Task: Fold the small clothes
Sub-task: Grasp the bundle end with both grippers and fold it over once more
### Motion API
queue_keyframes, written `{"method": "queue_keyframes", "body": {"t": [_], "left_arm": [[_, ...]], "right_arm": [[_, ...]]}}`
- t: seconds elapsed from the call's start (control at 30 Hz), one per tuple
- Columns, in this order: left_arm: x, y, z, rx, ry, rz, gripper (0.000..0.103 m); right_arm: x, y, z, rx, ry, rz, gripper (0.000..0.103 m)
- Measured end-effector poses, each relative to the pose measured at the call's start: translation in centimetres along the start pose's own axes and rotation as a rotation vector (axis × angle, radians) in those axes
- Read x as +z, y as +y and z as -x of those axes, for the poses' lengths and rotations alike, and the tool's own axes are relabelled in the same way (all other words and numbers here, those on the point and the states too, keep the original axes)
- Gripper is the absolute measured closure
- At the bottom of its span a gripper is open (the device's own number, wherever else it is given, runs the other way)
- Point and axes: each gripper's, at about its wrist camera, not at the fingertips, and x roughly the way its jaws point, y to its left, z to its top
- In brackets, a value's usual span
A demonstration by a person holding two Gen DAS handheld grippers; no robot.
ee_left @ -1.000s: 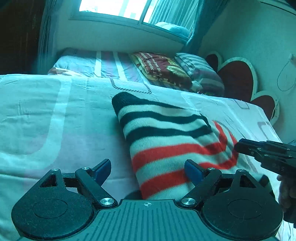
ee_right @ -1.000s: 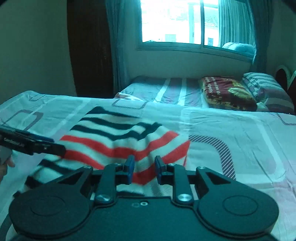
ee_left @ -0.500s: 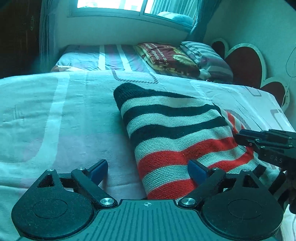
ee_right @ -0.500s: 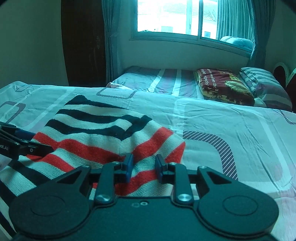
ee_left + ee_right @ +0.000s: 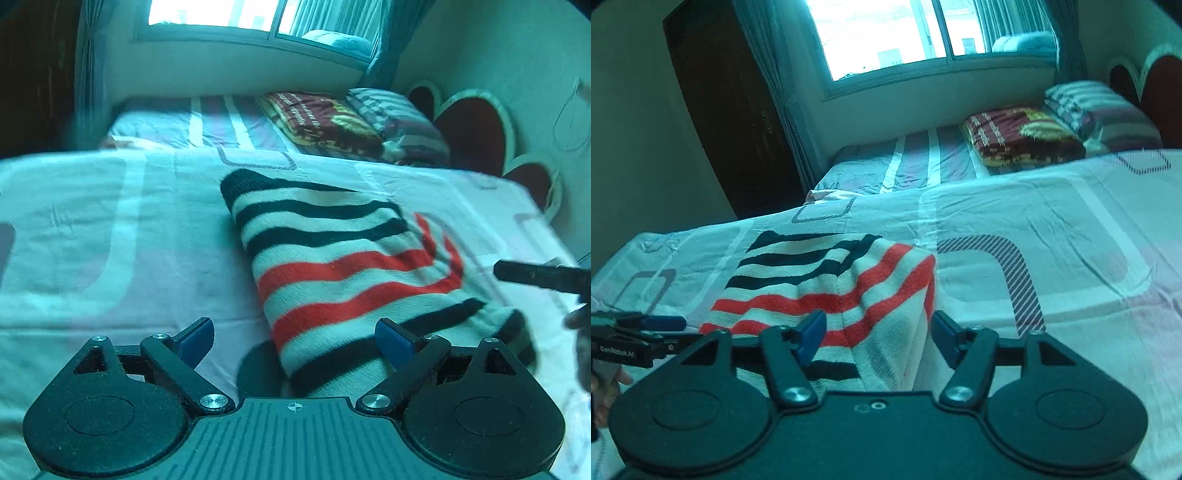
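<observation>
The left gripper [image 5: 294, 341] is hanging over the bed [image 5: 110, 229] with its two fingers wide apart, holding nothing. One striped sweater [image 5: 343, 273] is lying folded near the bed's front edge. The right gripper [image 5: 875, 338] is spreading its two fingers around the sweater's right fold. Two pillows [image 5: 1015, 142] are lying behind.

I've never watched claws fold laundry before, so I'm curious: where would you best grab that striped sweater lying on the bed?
Probably at the near hem of the striped sweater, coming in low from the near side. Its far edges lie flat against the bedsheet, while the near right edge stands up as a raised fold. The right claw is open astride that fold, the left claw open over the near end.
</observation>
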Motion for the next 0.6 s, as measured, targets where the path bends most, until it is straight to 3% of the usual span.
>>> {"method": "queue_keyframes", "body": {"t": [0.07, 0.13, 0.37, 0.47, 0.6], "left_arm": [[-0.5, 1.6, 0.1, -0.135, 0.029, 0.103, 0.010], [-1.0, 3.2, -0.2, -0.219, 0.052, 0.190, 0.010], [-2.6, 5.6, -2.4, -0.368, 0.120, 0.328, 0.010], [-2.5, 5.9, -3.6, -0.417, 0.122, 0.365, 0.010], [-1.6, 5.3, -5.4, -0.467, 0.141, 0.355, 0.011]], "right_arm": [[-0.1, -1.9, 0.4, 0.065, 0.043, -0.097, 0.031], [-0.4, -3.6, 0.4, 0.122, 0.087, -0.176, 0.030], [-2.8, -7.6, -2.5, 0.274, 0.216, -0.357, 0.029], [-3.3, -7.8, -3.7, 0.331, 0.218, -0.391, 0.030], [-2.7, -6.3, -6.0, 0.377, 0.264, -0.346, 0.042]]}}
